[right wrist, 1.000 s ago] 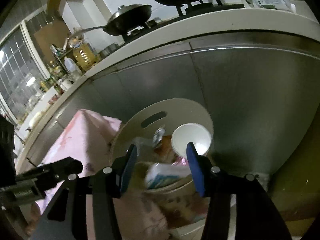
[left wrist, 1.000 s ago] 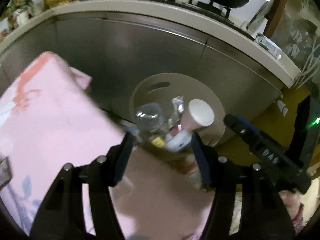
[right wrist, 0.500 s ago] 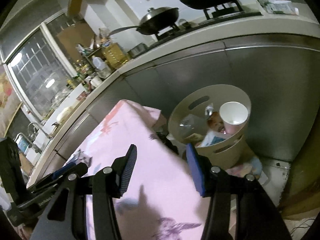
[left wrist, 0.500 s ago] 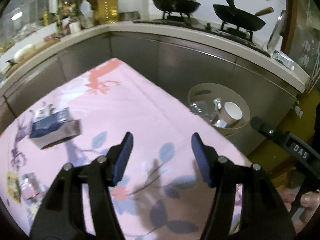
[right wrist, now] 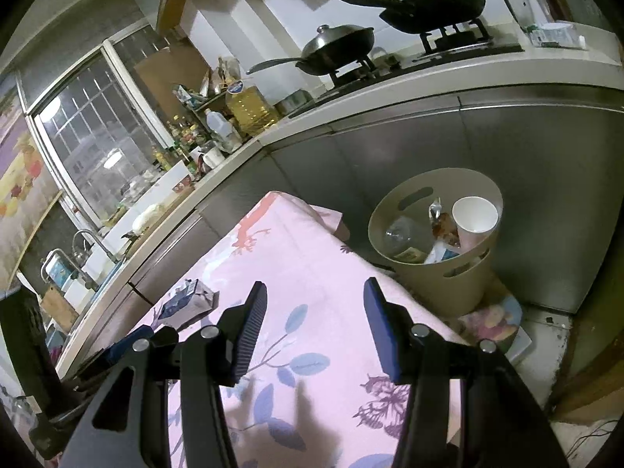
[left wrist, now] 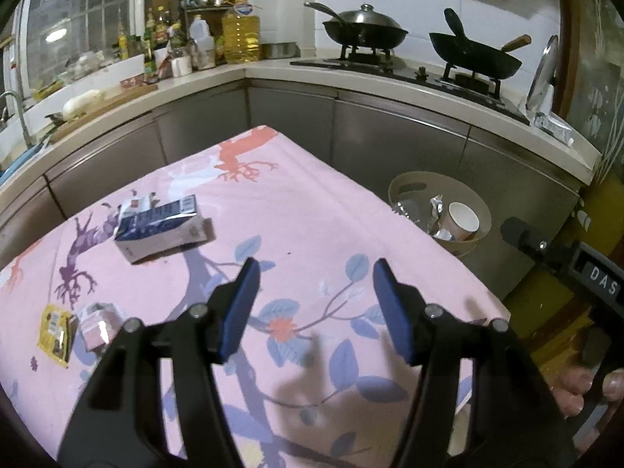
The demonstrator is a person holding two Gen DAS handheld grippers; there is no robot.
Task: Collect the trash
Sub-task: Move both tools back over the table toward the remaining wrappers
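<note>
The blue-and-white cardboard carton [left wrist: 162,225] is the largest piece of trash left on the pink floral tablecloth [left wrist: 296,210]. It lies on its side ahead and to the left of the left gripper [left wrist: 315,304], whose jaws stand wide apart and hold nothing. Its long axis runs roughly crosswise to those jaws, tilted up toward the right. Nearer in and further left sit a small pink-and-silver crumpled pack [left wrist: 99,323] and a flat yellow sachet [left wrist: 54,333], just beside each other.

The right gripper [right wrist: 315,323], its jaws also apart and empty, sees the same carton [right wrist: 187,304] off to its left, beyond its left finger. By my reading the left hand is the nearer one, and would need to swing left and forward.

The beige round plastic bin [left wrist: 481,210] stands beyond the table's edge, ahead and right of both grippers, with a white paper cup [right wrist: 474,220] and other scraps inside.
</note>
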